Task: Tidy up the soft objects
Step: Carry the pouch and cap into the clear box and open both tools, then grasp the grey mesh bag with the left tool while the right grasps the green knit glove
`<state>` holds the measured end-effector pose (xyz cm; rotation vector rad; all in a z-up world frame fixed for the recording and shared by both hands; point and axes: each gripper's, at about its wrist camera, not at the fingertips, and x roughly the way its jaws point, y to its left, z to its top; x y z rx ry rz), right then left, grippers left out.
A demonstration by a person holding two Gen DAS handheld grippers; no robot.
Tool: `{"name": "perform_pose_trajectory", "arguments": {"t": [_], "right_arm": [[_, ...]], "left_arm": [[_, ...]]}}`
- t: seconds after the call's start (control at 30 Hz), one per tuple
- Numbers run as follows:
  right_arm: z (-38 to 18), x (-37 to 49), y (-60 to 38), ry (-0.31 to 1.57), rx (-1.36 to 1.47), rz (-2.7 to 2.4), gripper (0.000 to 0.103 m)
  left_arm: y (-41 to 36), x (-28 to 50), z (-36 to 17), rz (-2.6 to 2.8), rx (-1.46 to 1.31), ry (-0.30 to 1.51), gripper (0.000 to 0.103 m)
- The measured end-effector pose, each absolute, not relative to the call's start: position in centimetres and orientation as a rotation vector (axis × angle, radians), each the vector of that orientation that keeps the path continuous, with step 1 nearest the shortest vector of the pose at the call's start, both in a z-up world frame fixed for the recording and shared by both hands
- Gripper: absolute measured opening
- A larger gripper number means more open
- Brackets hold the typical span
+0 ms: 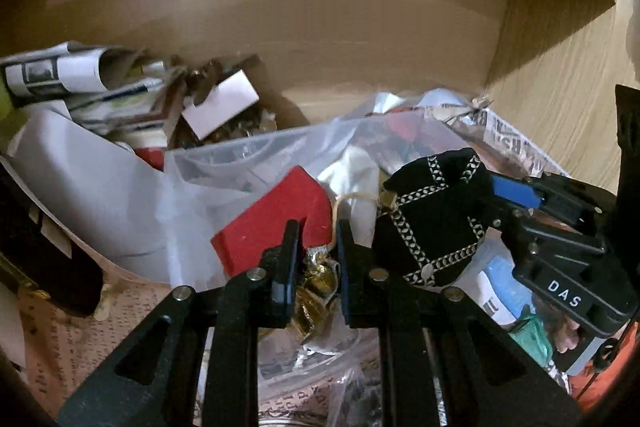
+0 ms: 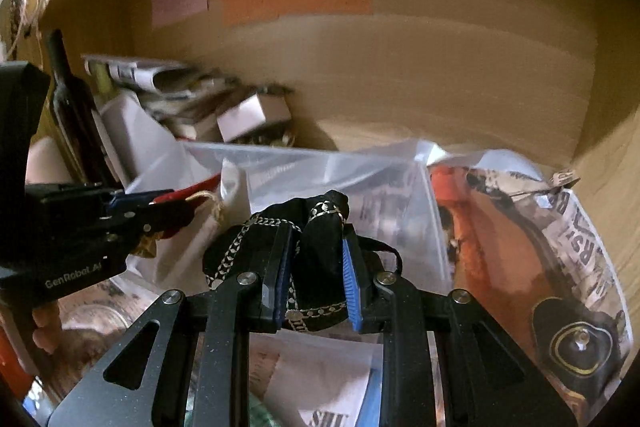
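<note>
two pouches held over the box

while both grippers hang over the cluttered cardboard box (image 1: 360,27), each one has a soft thing in its grip. the right gripper (image 2: 318,279) is clenched on a black pouch (image 2: 316,227) trimmed with silver chain, its blue pads (image 2: 352,287) pressed into the cloth near the gathered neck; in the left view the same pouch (image 1: 436,223) sits to the right of the left gripper, lifted above the clear plastic bag (image 1: 248,163). the left gripper (image 1: 318,263) is closed on a small gold pouch (image 1: 316,279) with a pale cord (image 1: 344,199), just in front of a red box (image 1: 276,219).

the step in hand looks like carrying these two soft pieces out of the mess to one tidy spot. to do it well, keep both grips firm but not crushing, since the cloth will slump and could slip through if the jaws ease. lift straight up so the cord does not snag on the red box or the plastic bag. keep the grippers apart; they are near each other and could knock. the newspaper (image 2: 580,227) on the right and the dark bottle (image 2: 72,99) at far left are best left alone.
</note>
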<state>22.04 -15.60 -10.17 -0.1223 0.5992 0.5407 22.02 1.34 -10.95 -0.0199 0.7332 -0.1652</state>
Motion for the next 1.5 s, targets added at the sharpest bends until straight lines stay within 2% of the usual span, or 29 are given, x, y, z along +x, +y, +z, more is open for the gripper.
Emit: {"name": "perform_pose_trajectory", "arguments": {"t": [0.07, 0.2, 0.3, 0.47, 0.8, 1.0, 1.5], "right_arm": [[-10.5, 22.3, -15.4, 0.621, -0.139, 0.538, 0.022], [-10.9, 22.3, -15.1, 0.645, -0.163, 0.540, 0.026], [-10.5, 22.0, -15.2, 0.639, -0.173, 0.534, 0.038], [-9.1, 20.9, -15.9, 0.599, -0.154, 0.539, 0.045], [-6.1, 16.4, -17.9, 0.483, -0.105, 0.575, 0.079], [-7.1, 14.3, -18.9, 0.505, -0.097, 0.589, 0.082], [-13.7, 13.1, -18.9, 0.730, -0.103, 0.588, 0.082]], "left_arm": [[1.3, 22.1, -11.3, -0.170, -0.022, 0.750, 0.017], [1.2, 21.8, -11.5, -0.181, -0.020, 0.766, 0.031], [1.4, 21.1, -11.3, -0.185, -0.027, 0.764, 0.040], [2.1, 19.6, -10.1, -0.192, -0.053, 0.734, 0.048], [2.9, 14.8, -7.2, -0.197, -0.059, 0.630, 0.072], [2.8, 12.8, -8.0, -0.210, -0.047, 0.651, 0.081], [0.9, 12.2, -14.5, -0.264, -0.031, 0.848, 0.082]]}}
